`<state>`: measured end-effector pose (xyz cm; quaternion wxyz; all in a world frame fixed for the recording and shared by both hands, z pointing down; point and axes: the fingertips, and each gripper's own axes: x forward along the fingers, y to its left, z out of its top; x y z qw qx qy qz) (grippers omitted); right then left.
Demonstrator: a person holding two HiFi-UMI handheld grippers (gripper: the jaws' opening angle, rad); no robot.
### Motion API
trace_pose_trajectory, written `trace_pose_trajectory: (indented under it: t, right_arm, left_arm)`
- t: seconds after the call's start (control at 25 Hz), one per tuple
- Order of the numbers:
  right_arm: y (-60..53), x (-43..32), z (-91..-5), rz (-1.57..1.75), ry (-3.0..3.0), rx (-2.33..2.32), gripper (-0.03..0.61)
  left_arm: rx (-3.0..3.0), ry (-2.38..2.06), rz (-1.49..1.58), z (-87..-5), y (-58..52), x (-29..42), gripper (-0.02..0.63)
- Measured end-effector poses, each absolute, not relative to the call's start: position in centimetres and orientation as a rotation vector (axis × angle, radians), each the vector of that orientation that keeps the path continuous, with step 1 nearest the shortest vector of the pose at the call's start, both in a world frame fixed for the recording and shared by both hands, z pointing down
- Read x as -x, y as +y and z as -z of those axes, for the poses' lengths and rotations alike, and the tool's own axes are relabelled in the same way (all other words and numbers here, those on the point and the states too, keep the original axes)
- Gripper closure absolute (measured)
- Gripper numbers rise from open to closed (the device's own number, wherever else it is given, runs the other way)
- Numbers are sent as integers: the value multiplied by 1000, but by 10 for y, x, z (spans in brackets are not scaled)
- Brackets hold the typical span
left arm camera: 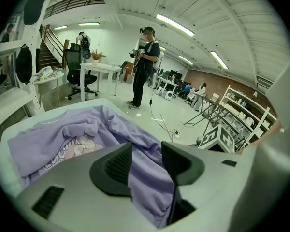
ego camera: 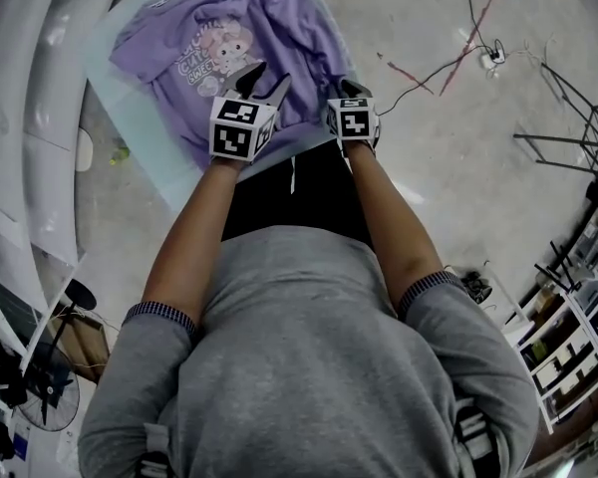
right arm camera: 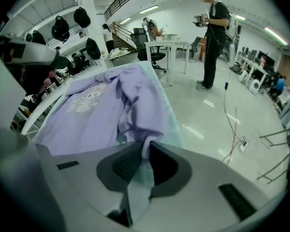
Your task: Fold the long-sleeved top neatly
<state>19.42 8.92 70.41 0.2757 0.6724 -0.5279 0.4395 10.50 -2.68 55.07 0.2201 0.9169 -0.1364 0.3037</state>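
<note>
Here I see one lilac long-sleeved top [ego camera: 229, 48] lying rumpled on the pale table [ego camera: 140, 142]. Of my two grippers, the right gripper [right arm camera: 144, 153] pinches a fold at the top's near edge, which only its own view shows. The left gripper [left arm camera: 146, 151] stands spread, with cloth lying unclamped between its jaws.

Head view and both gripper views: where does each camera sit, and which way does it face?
Head view: on the person's head, facing steeply down at the top on the table; torso, forearms, left gripper and right gripper show.
Left gripper view: on that gripper, along its open jaws, top between them; the right gripper's cube shows.
Right gripper view: on that gripper, along jaws shut on a fold of the top.
Shared: both gripper views catch the standing person.
</note>
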Motion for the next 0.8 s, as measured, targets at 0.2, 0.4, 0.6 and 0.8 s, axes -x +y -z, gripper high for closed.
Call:
trace_pose_trajectory:
  t: [0.2, 0.4, 0.6, 0.8]
  right_arm:
    - [91, -204, -690, -1251, -1439, -1822, 539]
    - [85, -253, -650, -1317, -1529, -1847, 540]
    - [72, -294, -612, -1286, -1606, -1806, 538]
    - [55, -333, -584, -1214, -1638, -1757, 538]
  left_arm:
    - [-2531, -419, -845, -544, -39, -90, 397]
    - [-2527, -490, -807, -528, -56, -81, 397]
    - [-2540, -542, -765, -506, -66, -86, 397]
    - [-2555, -574, -745, -488, -71, -99, 397]
